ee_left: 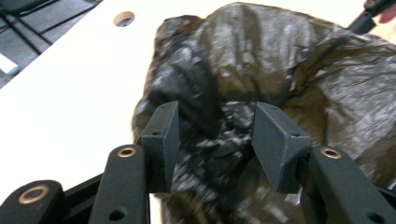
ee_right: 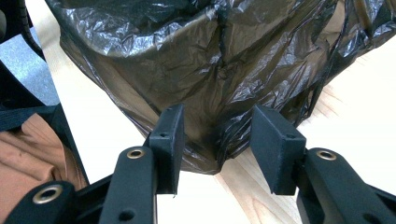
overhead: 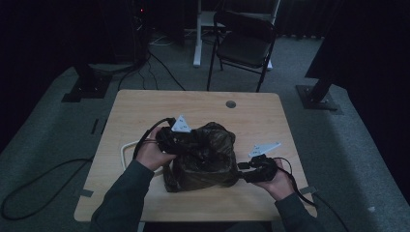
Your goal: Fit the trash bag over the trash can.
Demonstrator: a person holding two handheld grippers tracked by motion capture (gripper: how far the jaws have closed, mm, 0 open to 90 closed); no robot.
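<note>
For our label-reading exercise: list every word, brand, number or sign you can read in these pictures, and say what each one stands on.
No readable text in any view.
Grey plate on the left gripper: small dark marks, too small to read.
Grey plate on the right gripper: small dark marks, too small to read.
Black bag: plain crinkled plastic, no print seen.
Table: bare wood, no label.

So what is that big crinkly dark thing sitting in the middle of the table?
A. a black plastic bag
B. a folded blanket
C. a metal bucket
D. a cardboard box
A: the black plastic bag has shiny, wrinkled film that bulges on the wooden table, and both gripper views show that crumpled plastic skin close up.
</note>
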